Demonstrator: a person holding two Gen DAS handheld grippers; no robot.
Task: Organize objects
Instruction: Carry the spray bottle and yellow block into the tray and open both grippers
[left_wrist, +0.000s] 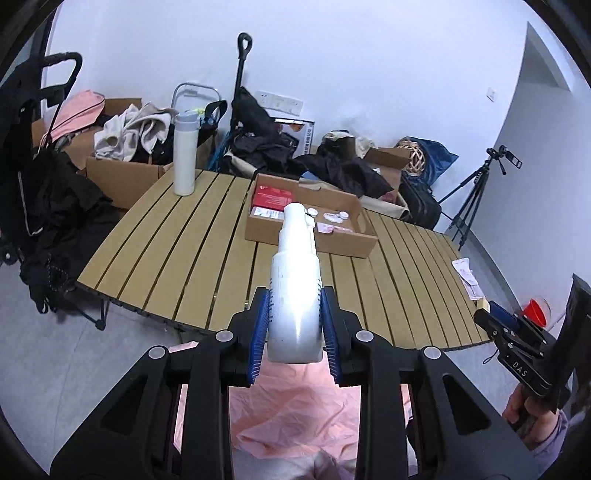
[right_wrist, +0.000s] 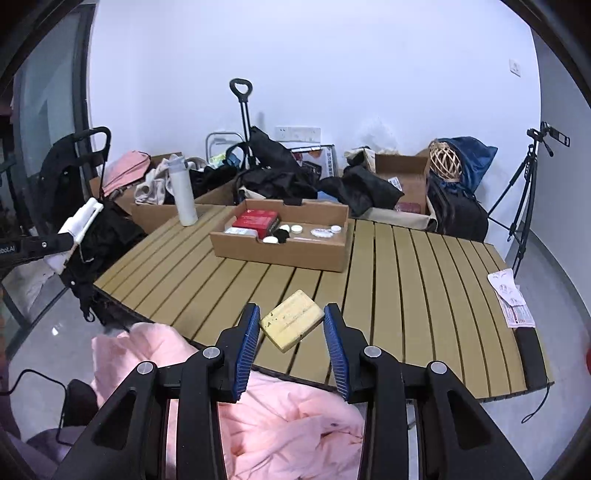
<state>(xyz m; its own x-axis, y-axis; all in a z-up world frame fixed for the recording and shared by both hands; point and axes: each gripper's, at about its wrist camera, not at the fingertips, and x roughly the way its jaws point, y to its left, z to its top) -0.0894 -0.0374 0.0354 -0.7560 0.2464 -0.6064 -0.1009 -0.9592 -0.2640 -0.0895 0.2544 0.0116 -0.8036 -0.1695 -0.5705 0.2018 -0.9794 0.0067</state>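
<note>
"DAS" in white letters on black body of right gripper (left_wrist: 496, 319), seen from left wrist view. Partial white lettering, reads roughly "boLAI", on black arm of left gripper (right_wrist: 79, 225) at left edge of right wrist view. Print on red box (right_wrist: 256, 218), paper sheets (right_wrist: 511, 299), carton by wall illegible.

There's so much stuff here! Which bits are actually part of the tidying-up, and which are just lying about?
Part of the job:
white spray bottle, held in the left gripper
yellow block, before the open right gripper
cardboard tray

Probably just lying about:
white flask
tripod
clothes pile
leaflet
</note>
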